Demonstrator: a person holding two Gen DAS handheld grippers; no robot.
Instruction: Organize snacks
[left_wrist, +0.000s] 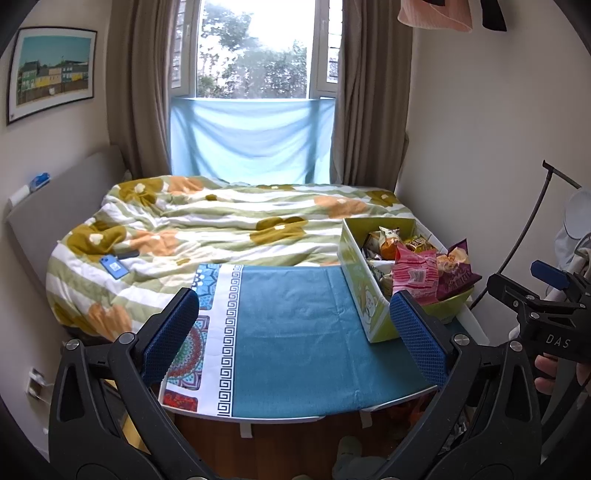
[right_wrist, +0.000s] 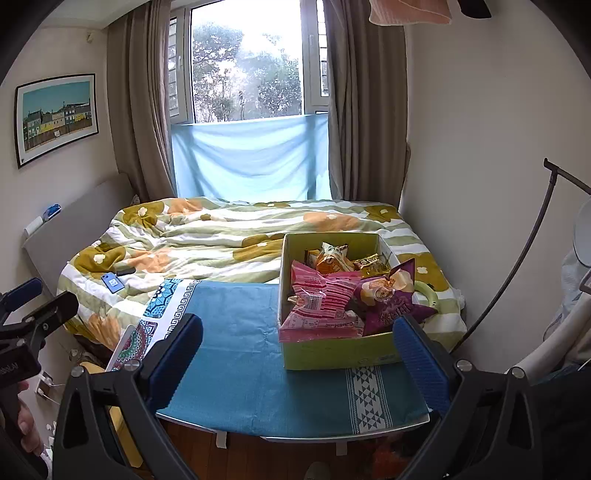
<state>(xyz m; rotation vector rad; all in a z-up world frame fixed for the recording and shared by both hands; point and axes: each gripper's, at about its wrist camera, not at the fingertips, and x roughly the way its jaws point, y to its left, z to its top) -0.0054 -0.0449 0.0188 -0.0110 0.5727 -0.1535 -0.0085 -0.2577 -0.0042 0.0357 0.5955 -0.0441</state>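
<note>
Snacks fill the green cardboard box (right_wrist: 334, 350) at the right end of the low table, which is spread with a teal cloth (left_wrist: 295, 332); the bed with its flowered quilt (left_wrist: 221, 221) lies just beyond.

Going left to right, we see the left gripper (left_wrist: 295, 336) hanging over the near edge of the table with its jaws spread wide and nothing between them. Its blue-padded fingers (left_wrist: 171, 332) touch nothing; in its own view the right-hand pad overlaps the near corner of the box, but we cannot tell if they touch.

Further right, the right gripper (right_wrist: 299, 358) is likewise spread wide and holds nothing, framing the bare cloth and the front of the box.

In the box, a pink packet (right_wrist: 325, 306) leans at the near left and a purple packet (right_wrist: 391, 299) with star-like points stands just beside it on the right, both rising above the rim. Behind them, toward the far wall of the box, sit smaller orange and gold wrappers (right_wrist: 336, 262). A pale green ring-shaped item (right_wrist: 428, 293) rests on the quilt right of the box.
</note>
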